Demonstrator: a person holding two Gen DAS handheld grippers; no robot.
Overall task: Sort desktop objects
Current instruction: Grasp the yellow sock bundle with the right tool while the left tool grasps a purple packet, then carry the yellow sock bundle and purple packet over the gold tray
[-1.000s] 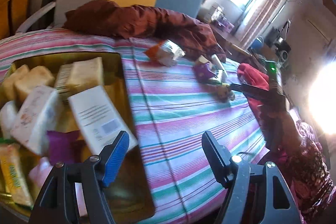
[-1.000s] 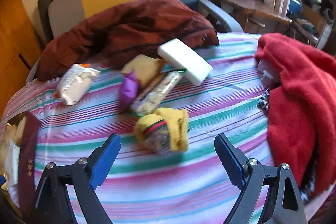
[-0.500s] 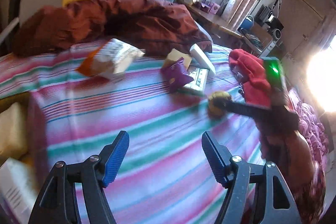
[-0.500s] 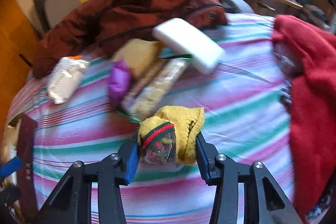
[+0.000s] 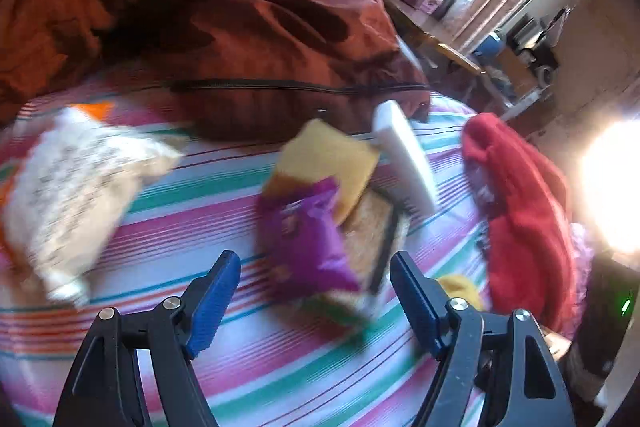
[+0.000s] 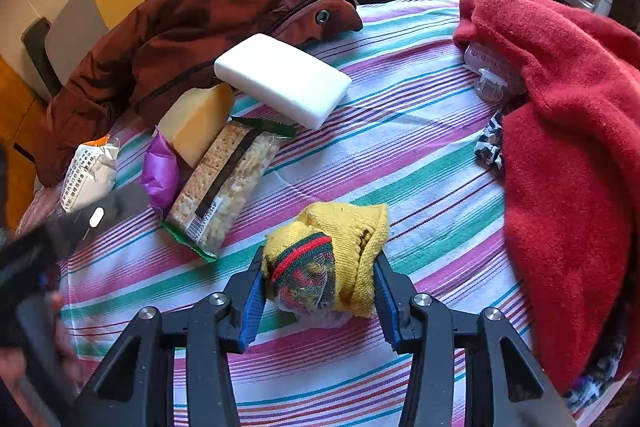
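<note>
My right gripper [image 6: 318, 293] is shut on a rolled yellow sock bundle [image 6: 332, 259] with a red and green band, low over the striped tablecloth [image 6: 400, 155]. My left gripper [image 5: 316, 297] hovers just short of a purple snack packet [image 5: 308, 231]; its jaws are opening and nothing is between them. Behind the purple packet [image 6: 160, 173] lie a yellow packet [image 5: 332, 163], a cracker pack [image 6: 228, 183] and a white bar [image 6: 282, 79]. A white and orange bag [image 5: 76, 187] lies to the left. The left gripper's body [image 6: 48, 239] shows blurred at the right wrist view's left edge.
A brown jacket [image 6: 200, 23] is heaped at the table's far side against a chair. A red fleece [image 6: 568, 147] covers the right edge, with a clear plastic clip [image 6: 490, 75] and a spotted item [image 6: 490, 143] tucked beside it. A desk with boxes stands beyond.
My right gripper closed on the sock bundle. My left gripper swept away from the tray of boxes, rightward across the cloth to the purple packet.
</note>
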